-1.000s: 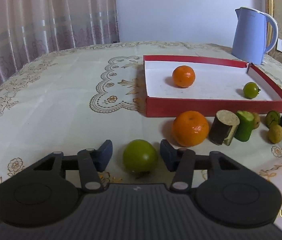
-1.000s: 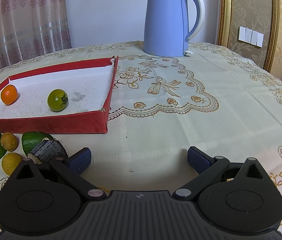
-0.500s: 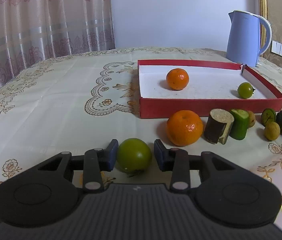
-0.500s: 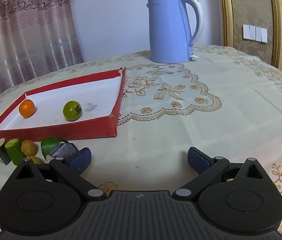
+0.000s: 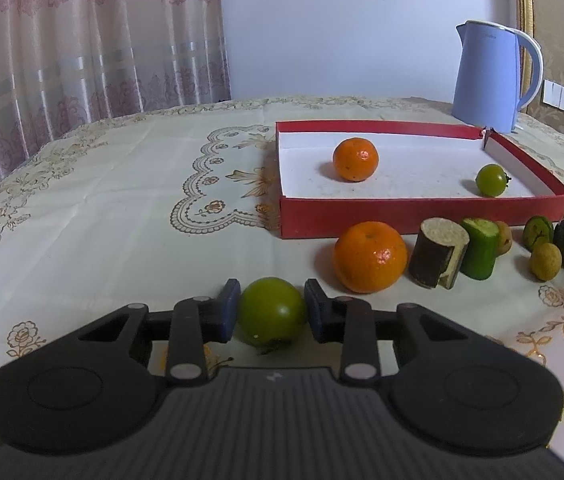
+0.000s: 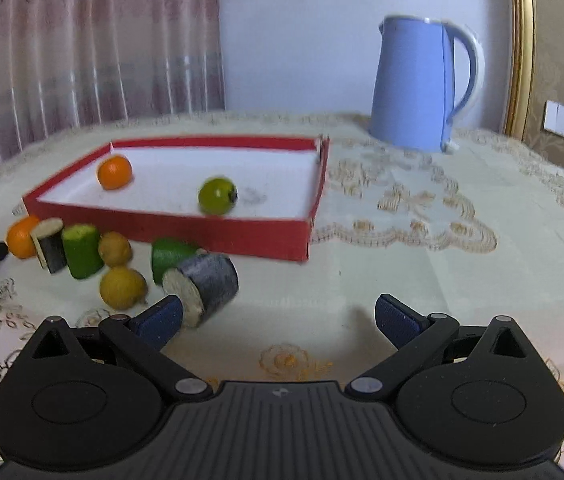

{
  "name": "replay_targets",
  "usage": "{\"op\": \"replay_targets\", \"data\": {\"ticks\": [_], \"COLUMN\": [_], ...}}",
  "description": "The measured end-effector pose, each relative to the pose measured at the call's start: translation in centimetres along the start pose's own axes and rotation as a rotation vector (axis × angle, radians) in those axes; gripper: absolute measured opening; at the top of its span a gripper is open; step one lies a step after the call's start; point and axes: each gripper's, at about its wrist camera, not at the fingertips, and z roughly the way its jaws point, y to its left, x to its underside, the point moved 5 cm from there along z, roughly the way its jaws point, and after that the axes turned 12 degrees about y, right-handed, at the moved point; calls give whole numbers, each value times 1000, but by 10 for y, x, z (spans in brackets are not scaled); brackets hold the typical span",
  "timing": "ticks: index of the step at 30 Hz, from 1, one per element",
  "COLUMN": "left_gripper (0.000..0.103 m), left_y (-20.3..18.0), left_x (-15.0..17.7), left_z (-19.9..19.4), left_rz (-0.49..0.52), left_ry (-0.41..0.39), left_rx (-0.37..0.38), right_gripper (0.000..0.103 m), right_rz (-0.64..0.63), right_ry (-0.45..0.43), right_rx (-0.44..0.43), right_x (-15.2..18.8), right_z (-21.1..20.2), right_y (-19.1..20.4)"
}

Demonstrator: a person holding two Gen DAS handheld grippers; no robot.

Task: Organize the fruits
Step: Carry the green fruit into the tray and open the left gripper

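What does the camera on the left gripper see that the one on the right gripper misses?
Only the left wrist view shows the left gripper closed on a green tomato just above the tablecloth.

Only the right wrist view shows the right gripper, open and holding nothing, with a dark cut cylinder beside its left finger.

Both show the red tray holding a small orange and a small green tomato, the row of fruits and cut pieces in front of it, and the blue kettle.

1. Tray: red walls, white floor.
2. Kettle: pale blue.
3. Surface cloth: cream, gold floral embroidery.
4. Curtain: pink, floral bands.
5. Tomato: green.
6. Left claw: black, blue pads.
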Motion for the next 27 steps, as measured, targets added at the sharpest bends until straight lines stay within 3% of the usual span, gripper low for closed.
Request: {"op": "replay_targets", "data": {"ticks": [4,8,20,27], "left_gripper": [31,31,31,31], "left_y": [2,5,-20,-36], "left_x": [-1,-6,-62,-84], "left_z": [-2,-6,-14,6], "left_rz": [-4,-20,16,21], "left_ry": [7,0,-72,-61], "left_rx": [9,18,62,50], "right_gripper": [103,103,103,103], "right_rz": [46,51,51,51], "right_ry": [28,28,30,30], "right_rx": [-42,-32,-32,-32], "right_x": [2,3,3,3], "right_z": [4,4,4,4], "right_y": [-7,-8,-8,-8]}}
